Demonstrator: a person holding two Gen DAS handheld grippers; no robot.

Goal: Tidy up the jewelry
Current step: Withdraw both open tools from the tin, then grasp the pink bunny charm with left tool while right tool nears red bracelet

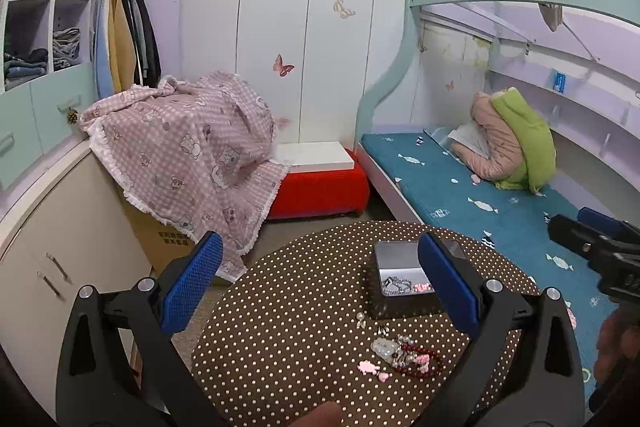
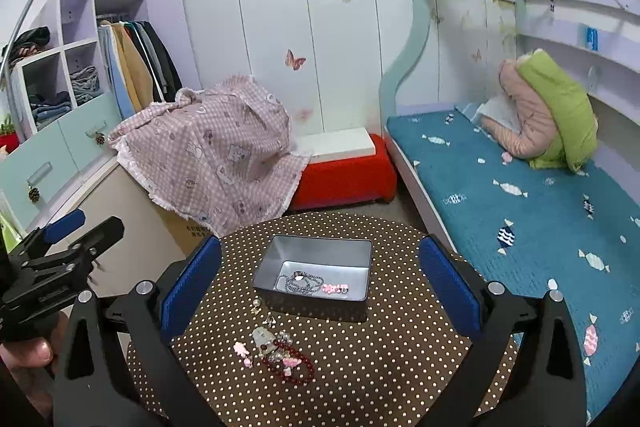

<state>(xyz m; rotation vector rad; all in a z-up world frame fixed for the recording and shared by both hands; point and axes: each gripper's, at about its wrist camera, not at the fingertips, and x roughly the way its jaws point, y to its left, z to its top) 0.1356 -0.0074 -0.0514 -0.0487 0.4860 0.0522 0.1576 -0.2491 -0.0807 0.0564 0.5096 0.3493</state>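
A grey metal box (image 2: 316, 271) stands on a round brown polka-dot table (image 2: 360, 367); it holds a silver chain (image 2: 300, 282) and a pink piece (image 2: 335, 288). The box also shows in the left wrist view (image 1: 400, 279). In front of it lies a loose pile: a dark red bead bracelet (image 2: 294, 365), pearls, pink clips (image 2: 241, 349) and a pale pendant (image 2: 262, 337); the pile also shows in the left wrist view (image 1: 404, 357). My left gripper (image 1: 320, 287) and right gripper (image 2: 320, 287) are both open and empty, held above the table's near side.
A bunk bed with a blue mattress (image 2: 520, 195) is on the right. A red stool (image 2: 344, 175) and a pink checked cloth (image 2: 216, 151) over a box are behind the table. A cabinet (image 1: 52, 247) and wardrobe shelves stand left.
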